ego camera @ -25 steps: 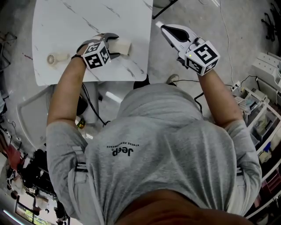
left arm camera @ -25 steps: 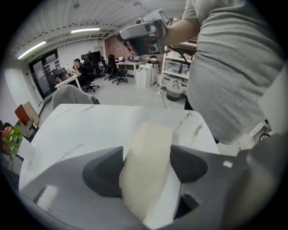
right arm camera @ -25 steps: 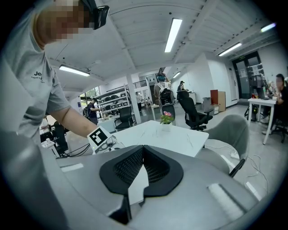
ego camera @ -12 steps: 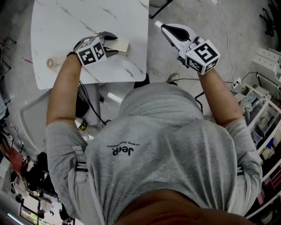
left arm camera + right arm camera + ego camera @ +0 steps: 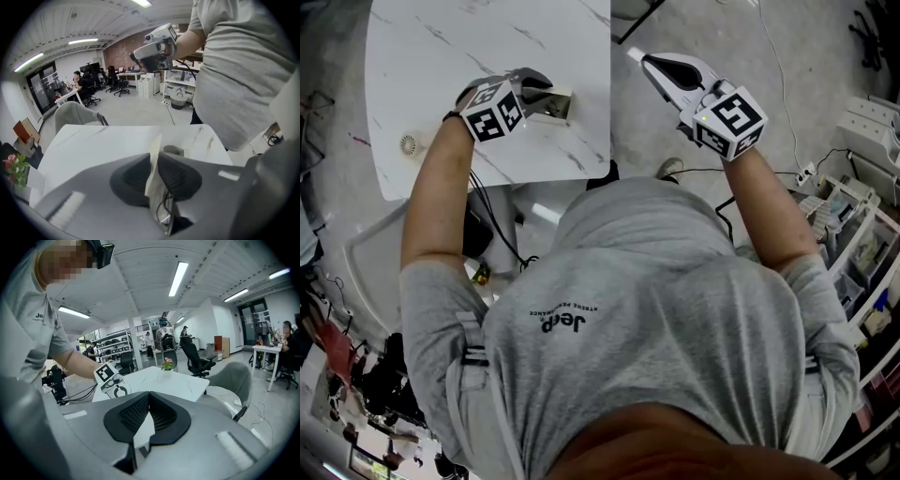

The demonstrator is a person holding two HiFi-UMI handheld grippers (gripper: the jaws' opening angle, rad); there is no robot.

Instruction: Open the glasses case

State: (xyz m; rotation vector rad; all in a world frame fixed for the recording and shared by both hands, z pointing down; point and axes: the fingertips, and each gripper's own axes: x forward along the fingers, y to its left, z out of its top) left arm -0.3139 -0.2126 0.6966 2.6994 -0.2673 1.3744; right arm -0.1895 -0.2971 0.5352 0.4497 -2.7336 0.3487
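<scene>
Lifting is getting under way — the left gripper [image 5: 538,91], its jaws having just been closing, is pinching the cream lid flap [image 5: 154,161] of the glasses case [image 5: 560,104], which is sitting near the right edge of the white table [image 5: 478,42]. The case is looking only partly open, so swinging the lid fully back is remaining. The right gripper [image 5: 652,64] is hovering clenched and empty — off the table, beside it.

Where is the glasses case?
In the head view the glasses case is at the right side of the white table, its flap pinched by the left gripper, whose jaws have just been closing.
</scene>
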